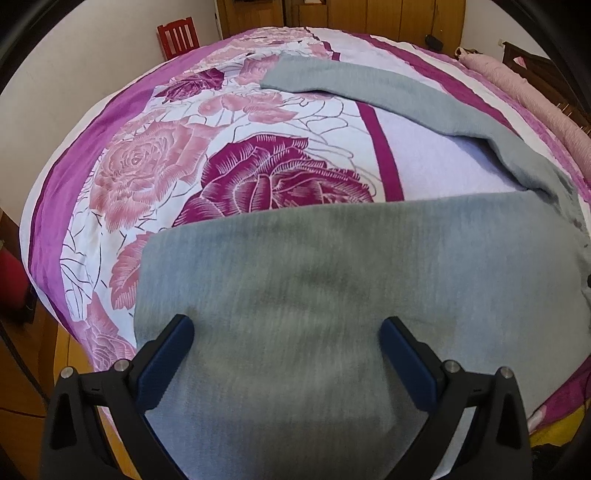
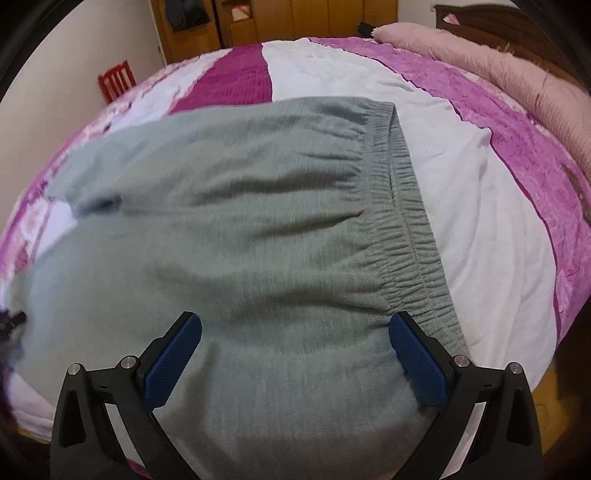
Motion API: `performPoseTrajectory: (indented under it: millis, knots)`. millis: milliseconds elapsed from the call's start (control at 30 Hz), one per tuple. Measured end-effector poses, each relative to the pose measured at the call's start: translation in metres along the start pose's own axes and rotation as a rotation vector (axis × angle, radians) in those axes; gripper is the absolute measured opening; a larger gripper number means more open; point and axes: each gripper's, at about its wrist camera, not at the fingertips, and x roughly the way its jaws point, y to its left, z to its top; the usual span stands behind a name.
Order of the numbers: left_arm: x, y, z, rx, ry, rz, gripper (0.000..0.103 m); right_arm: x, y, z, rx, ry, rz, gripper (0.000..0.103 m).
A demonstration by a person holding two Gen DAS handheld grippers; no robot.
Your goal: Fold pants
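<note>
Grey pants [image 1: 332,280] spread across the bed, lying flat on the flowered purple and white bedspread [image 1: 155,173], and both tongs are over them. The left gripper [image 1: 287,332] sits wide open above one pant leg, blue pads [image 1: 166,365] well apart, nothing pinched between them. The near leg runs across the bottom of the left view; the far leg [image 1: 369,88] stretches off toward the far side of the bed, with bare bedspread showing between the two, so the legs lie spread in a V.

Over on the right side, the right gripper [image 2: 295,328] is released too, jaws splayed, blue pads [image 2: 173,365] apart over the seat of the pants. The gathered elastic waistband [image 2: 406,206] runs just beside the right-hand finger, down toward the near edge of the bed. Whether either tool touches the cloth, I cannot tell; the fabric looks slightly blurred under both.

A pink blanket [image 2: 498,66] is rolled along the far edge by the dark wooden headboard [image 2: 476,18], and a red chair [image 1: 177,37] stands against the wall beyond the bed
</note>
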Motion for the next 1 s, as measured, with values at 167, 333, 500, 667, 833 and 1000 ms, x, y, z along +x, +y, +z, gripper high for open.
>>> performPoseTrajectory:
  millis: [167,333,500,667,833,1000]
  knots:
    - [-0.015,0.003,0.016,-0.017,-0.019,-0.028,0.103,-0.015,-0.002,0.017,-0.001,-0.036,0.003,0.103]
    - [-0.026,0.005,0.046,-0.019,-0.049,-0.033,0.103,-0.024,-0.001,0.042,-0.003,-0.069,0.029,0.103]
    - [-0.026,0.010,0.082,-0.028,-0.058,-0.042,0.103,-0.025,0.003,0.068,-0.012,-0.084,0.052,0.103]
    - [-0.026,0.009,0.118,-0.022,-0.076,-0.047,0.103,-0.022,0.008,0.092,-0.037,-0.096,0.054,0.103]
    - [-0.019,0.004,0.154,-0.014,-0.083,-0.064,0.103,-0.011,0.009,0.118,-0.044,-0.092,0.057,0.103]
    - [-0.003,-0.004,0.186,0.006,-0.079,-0.052,0.103,0.003,0.007,0.141,-0.042,-0.084,0.044,0.103]
